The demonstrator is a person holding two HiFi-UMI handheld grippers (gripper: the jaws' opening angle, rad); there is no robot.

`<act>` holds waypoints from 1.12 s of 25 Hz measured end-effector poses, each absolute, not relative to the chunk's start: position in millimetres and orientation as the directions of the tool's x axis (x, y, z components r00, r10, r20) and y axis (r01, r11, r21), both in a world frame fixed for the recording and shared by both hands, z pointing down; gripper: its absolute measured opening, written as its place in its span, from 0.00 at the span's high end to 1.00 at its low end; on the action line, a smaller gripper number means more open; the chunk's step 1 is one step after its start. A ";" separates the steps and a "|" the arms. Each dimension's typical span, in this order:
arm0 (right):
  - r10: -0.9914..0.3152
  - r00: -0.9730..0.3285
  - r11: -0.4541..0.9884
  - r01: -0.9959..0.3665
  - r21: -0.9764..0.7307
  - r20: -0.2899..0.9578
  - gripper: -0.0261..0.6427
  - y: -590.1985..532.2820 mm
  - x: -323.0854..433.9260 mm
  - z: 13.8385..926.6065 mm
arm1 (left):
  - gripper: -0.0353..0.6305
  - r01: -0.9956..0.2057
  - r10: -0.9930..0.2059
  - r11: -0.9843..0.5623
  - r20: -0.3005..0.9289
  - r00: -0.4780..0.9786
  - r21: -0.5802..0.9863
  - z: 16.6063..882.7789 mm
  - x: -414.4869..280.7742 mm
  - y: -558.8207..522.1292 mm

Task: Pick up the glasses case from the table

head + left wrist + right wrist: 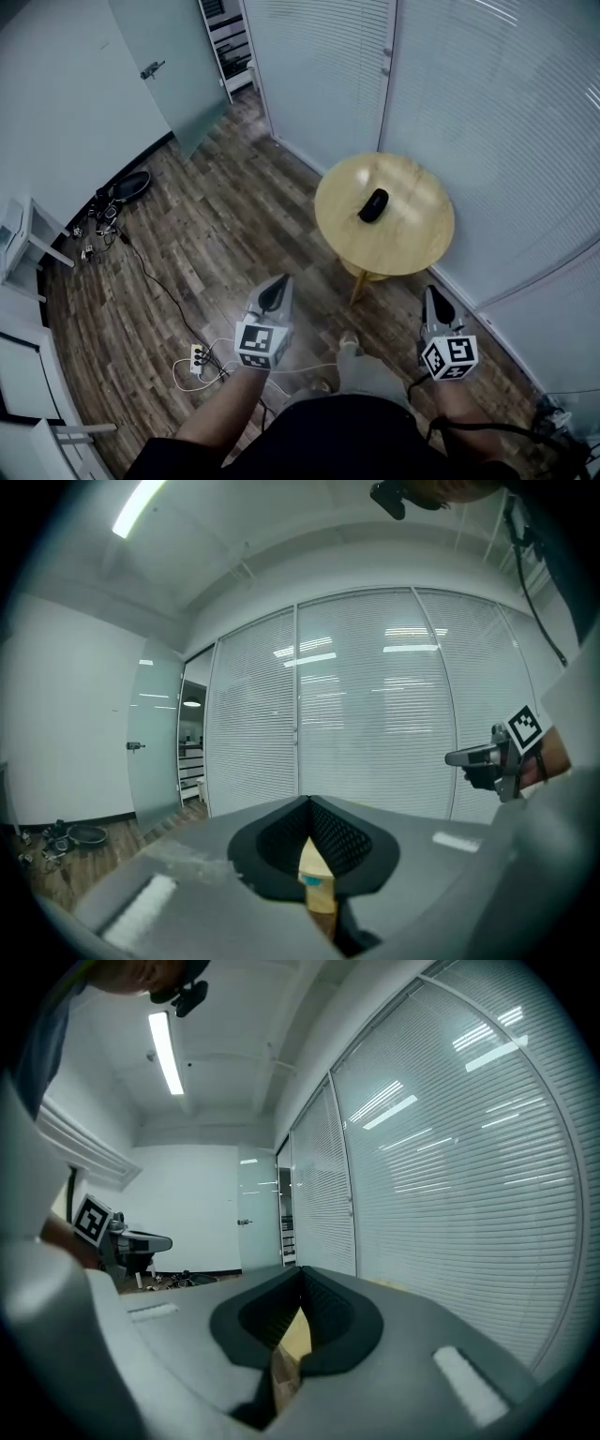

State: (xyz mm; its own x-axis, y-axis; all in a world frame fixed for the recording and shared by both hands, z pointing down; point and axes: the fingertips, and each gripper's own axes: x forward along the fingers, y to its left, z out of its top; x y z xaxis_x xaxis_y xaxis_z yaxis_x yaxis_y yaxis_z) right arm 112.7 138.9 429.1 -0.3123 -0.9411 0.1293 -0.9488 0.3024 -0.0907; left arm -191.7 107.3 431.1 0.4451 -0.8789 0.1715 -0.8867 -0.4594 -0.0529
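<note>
Floorboards [216,234] of dark wood fill most of the head view. I hold both tools low over them, my left gripper [277,291] and my right gripper [433,302] side by side and well apart, each pointing ahead. Beyond their tips stands a round wooden table [412,244], nearer to my right gripper than to my left, close against the white blinds [487,122]. The glasses case [373,205], black and oblong, lies near the middle of the tabletop, clear of both tools. To the left of my left gripper a power strip [197,358] lies on the floor with its cables.

In the left gripper view my jaws are closed tip to tip with nothing gripped. Only a sliver of yellow wood shows through the notch below the tips. My other tool shows off to the right, against the blinds.

In the right gripper view these jaws are pressed together too, and empty. A frosted glass door [255,1213] stands ahead, to the left of them, and my left tool shows near the left edge.
</note>
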 end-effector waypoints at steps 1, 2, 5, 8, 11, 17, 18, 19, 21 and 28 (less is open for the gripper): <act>-0.940 -0.313 0.301 -0.948 -0.102 0.136 0.95 125.9 114.7 434.0 | 0.94 -0.889 -0.880 -0.456 0.176 0.441 -0.054 432.6 -190.7 96.7; -0.939 -0.312 0.298 -0.948 -0.114 0.142 0.95 112.0 116.6 439.2 | 0.94 -0.890 -0.882 -0.451 0.180 0.436 -0.057 433.4 -190.5 85.7; -0.934 -0.318 0.297 -0.944 -0.140 0.161 0.95 70.4 115.7 450.4 | 0.94 -0.899 -0.890 -0.433 0.188 0.414 -0.068 430.2 -196.9 55.4; -0.925 -0.342 0.319 -0.935 -0.153 0.162 0.95 29.8 111.6 452.5 | 0.94 -0.915 -0.906 -0.396 0.193 0.377 -0.074 426.2 -206.4 24.2; -0.915 -0.371 0.347 -0.924 -0.161 0.157 0.95 -12.1 108.1 451.2 | 0.94 -0.933 -0.921 -0.357 0.189 0.342 -0.050 422.8 -209.3 -12.1; -0.892 -0.416 0.386 -0.904 -0.181 0.177 0.95 -78.7 108.3 462.0 | 0.94 -0.944 -0.930 -0.324 0.202 0.306 -0.062 418.7 -196.3 -64.3; -0.889 -0.421 0.391 -0.902 -0.182 0.181 0.95 -87.2 109.9 462.9 | 0.94 -0.944 -0.932 -0.322 0.197 0.304 -0.068 416.2 -193.5 -71.4; -0.885 -0.429 0.397 -0.899 -0.185 0.180 0.95 -94.3 111.8 462.6 | 0.94 -0.943 -0.933 -0.324 0.190 0.305 -0.078 413.3 -190.7 -77.9; -0.882 -0.438 0.405 -0.893 -0.196 0.173 0.95 -109.9 118.2 461.6 | 0.94 -0.942 -0.936 -0.324 0.178 0.305 -0.089 409.2 -185.8 -92.5; -0.892 -0.376 0.353 -0.926 -0.133 0.252 0.95 -162.4 141.1 473.9 | 0.94 -0.939 -0.925 -0.337 0.212 0.316 -0.066 416.2 -172.4 -153.9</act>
State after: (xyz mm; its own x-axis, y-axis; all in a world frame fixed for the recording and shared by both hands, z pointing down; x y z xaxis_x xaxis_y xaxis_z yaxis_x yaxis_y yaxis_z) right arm 141.1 -162.4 473.9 -0.3765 -0.8915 0.2519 -0.9259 0.3534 -0.1333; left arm -172.4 -153.9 416.2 0.3164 -0.9247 0.2115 -0.9394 -0.3365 -0.0661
